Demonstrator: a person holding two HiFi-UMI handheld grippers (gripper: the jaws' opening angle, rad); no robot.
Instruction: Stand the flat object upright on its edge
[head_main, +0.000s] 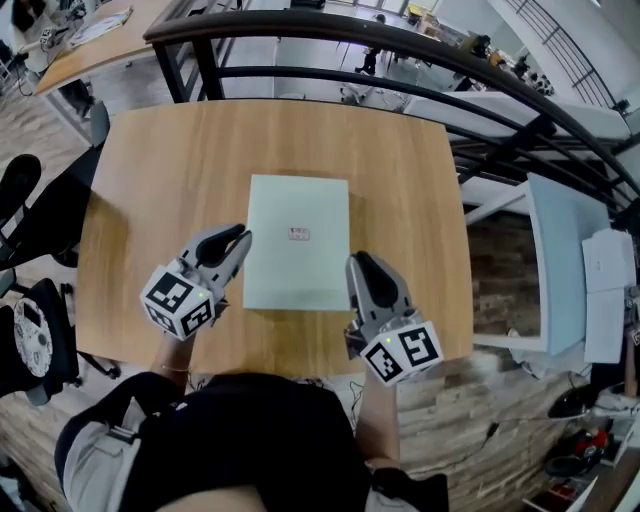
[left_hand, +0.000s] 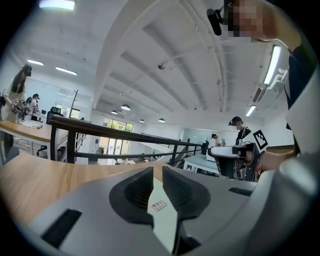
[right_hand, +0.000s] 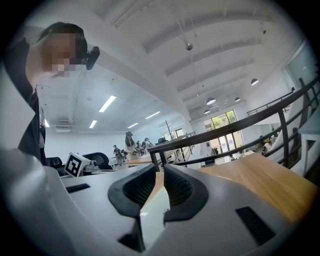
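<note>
Board (head_main: 290, 275) lies flat near the middle of the table (head_main: 150, 180), long side running 12 to 6, small label (head_main: 298, 235) facing up; nothing rests on it.

Left gripper (head_main: 240, 238) sits at the board's 9 o'clock edge, right gripper (head_main: 357, 262) near its 4 o'clock edge; each tip is just beside the edge, and I cannot tell whether either touches it. In the left gripper view the left gripper (left_hand: 158, 172) has its fingers pressed together and pinches nothing; the board (left_hand: 162, 220) shows only as a pale strip beyond them. The right gripper view shows the same: the right gripper (right_hand: 160, 170) is closed and empty, with the board (right_hand: 150, 215) low in front.

I judge the board thin, stiff and light, more like a card or a slim panel than anything floppy; its face looks smooth, so I expect it to slide on the wood rather than tip. It lies flush, leaving no gap for a finger to get under; I would work from the edges rather than the face, pushing inward at 9 and 3 or raising one long edge while the other gripper blocks the opposite side. Once it is upright, the narrow edge gives a poor footing, so I expect it to topple easily.
</note>
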